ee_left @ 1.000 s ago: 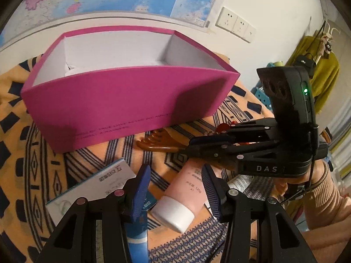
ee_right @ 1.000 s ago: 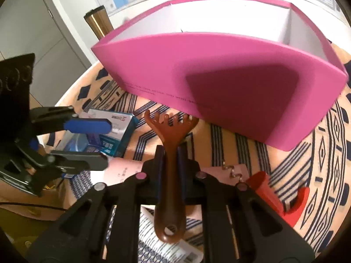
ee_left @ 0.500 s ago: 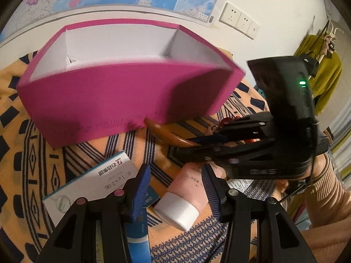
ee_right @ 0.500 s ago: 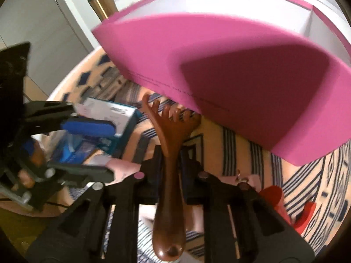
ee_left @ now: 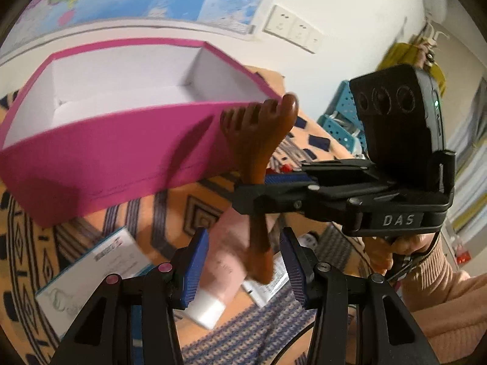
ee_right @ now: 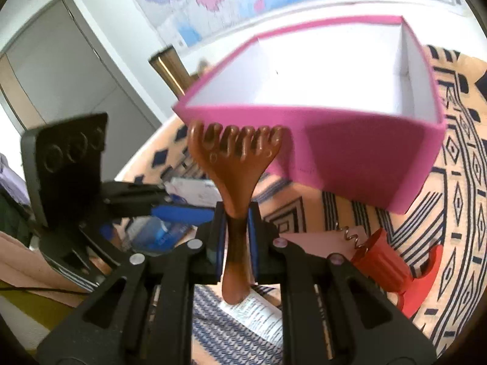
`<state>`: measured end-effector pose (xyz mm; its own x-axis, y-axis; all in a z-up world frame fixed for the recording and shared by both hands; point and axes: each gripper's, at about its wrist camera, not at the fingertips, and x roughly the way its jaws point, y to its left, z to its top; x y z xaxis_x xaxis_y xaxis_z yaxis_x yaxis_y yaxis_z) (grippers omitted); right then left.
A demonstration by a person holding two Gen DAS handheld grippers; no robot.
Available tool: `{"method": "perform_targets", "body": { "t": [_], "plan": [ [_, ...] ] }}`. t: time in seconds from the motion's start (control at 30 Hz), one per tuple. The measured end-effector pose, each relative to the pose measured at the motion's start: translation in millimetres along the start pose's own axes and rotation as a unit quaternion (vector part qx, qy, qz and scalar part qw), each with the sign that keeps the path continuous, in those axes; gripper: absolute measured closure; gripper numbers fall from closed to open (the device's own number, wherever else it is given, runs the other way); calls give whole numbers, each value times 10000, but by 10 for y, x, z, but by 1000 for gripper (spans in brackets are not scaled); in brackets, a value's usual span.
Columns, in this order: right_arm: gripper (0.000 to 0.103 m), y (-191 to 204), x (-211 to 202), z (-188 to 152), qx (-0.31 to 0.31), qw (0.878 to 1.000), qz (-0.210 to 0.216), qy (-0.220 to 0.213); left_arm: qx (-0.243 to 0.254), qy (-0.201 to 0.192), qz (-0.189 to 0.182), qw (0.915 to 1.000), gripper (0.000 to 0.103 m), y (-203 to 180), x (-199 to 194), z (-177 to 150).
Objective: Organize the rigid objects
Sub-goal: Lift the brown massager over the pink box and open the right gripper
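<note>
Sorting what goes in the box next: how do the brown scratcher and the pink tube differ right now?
The brown scratcher is lifted off the cloth, clamped in the right gripper; the pink tube lies on the cloth. The scratcher is dark brown with curled prongs, the tube pale pink with a white cap. Neither is in the pink box.

Black right gripper (ee_left: 261,187) – white "DAS" lettering, blue ribbed fingers (ee_left: 194,269), peach knit sleeve (ee_left: 450,276)

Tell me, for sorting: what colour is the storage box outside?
Magenta box outside, white inside; right wrist view.
</note>
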<state>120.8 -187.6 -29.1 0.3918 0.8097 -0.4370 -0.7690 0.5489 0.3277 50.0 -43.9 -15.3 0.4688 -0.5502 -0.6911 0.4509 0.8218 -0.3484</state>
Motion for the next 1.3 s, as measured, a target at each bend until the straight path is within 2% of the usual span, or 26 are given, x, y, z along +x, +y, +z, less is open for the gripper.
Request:
{"method": "perform_targets", "body": {
  "t": [0.1, 0.17, 0.37, 0.63, 0.77, 0.93, 1.03, 1.1, 1.3],
  "plan": [
    [88, 22, -133, 26, 21, 9997, 33, -240, 161, -8, 44, 9999, 56, -65, 50, 61],
    [88, 25, -233, 45, 16, 9992, 37, -387, 213, -18, 96, 9997, 64, -83, 70, 111],
    [88, 110, -432, 192, -83, 9972, -51, -747, 542, -288, 332, 9976, 73, -202, -20, 320],
    [88, 204, -668, 610, -302, 9916, -315, -1217, 878, -598, 458, 9933, 75, -331, -129, 766],
    [88, 202, -750, 836, -412, 9884, -477, -1382, 857, -691, 405, 9931, 75, -344, -136, 1036],
    [88, 98, -660, 1093, -500, 9849, -911, -1383, 674, -669, 443, 9945, 75, -259, 13, 1360],
    [88, -34, -545, 1183, -494, 9835, -1171, -1290, 511, -571, 416, 9962, 75, -212, 93, 1421],
    [88, -117, -473, 1213, -522, 9825, -1308, -1217, 373, -433, 337, 9978, 75, -129, 226, 1494],
    [88, -392, -233, 1259, -429, 9832, -1556, -849, 77, 56, 282, 9996, 75, 49, 560, 1446]
  ]
}}
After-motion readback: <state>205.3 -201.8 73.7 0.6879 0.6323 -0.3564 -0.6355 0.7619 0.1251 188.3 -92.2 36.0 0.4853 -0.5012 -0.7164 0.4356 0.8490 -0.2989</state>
